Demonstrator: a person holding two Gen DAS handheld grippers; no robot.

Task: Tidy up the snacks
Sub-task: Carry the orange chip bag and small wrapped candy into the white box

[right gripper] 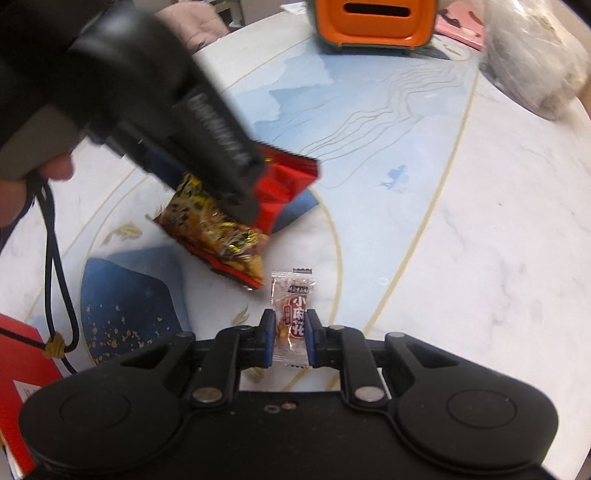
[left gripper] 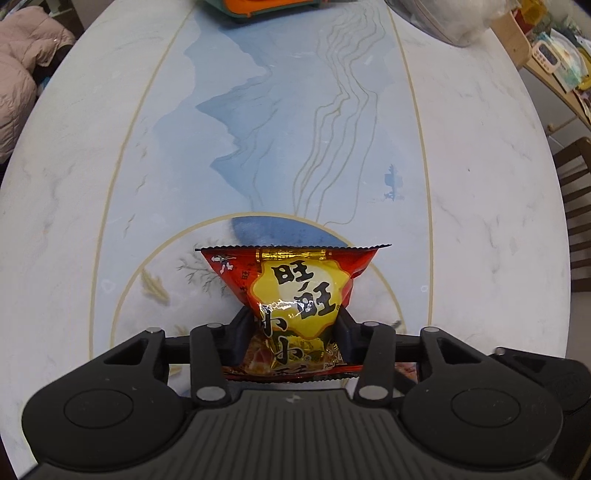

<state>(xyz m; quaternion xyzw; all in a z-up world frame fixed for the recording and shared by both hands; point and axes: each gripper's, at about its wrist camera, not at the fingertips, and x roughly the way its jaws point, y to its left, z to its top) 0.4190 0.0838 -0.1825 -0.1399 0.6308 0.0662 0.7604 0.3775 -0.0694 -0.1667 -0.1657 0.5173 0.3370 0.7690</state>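
My left gripper (left gripper: pixel 295 318) is shut on a red and yellow snack bag (left gripper: pixel 299 291), its sides pinched in between the black fingers. In the right wrist view the same bag (right gripper: pixel 288 184) hangs over the table, one left finger (right gripper: pixel 221 158) lying across it, with a hand (right gripper: pixel 55 170) on the handle. My right gripper (right gripper: pixel 290 319) is shut on a small clear-wrapped snack (right gripper: pixel 293 321) with a dark red label, gripped at its middle by the blue pads. Its serrated top edge sticks out past the fingertips.
The marble-look table (left gripper: pixel 480 184) carries a blue mountain print. An orange and teal box (right gripper: pixel 373 22) stands at the far edge, a filled plastic bag (right gripper: pixel 532 62) far right. A red box (right gripper: pixel 18 362) lies near left. A pink jacket (left gripper: pixel 22 74) and a wooden chair (left gripper: pixel 576 206) flank the table.
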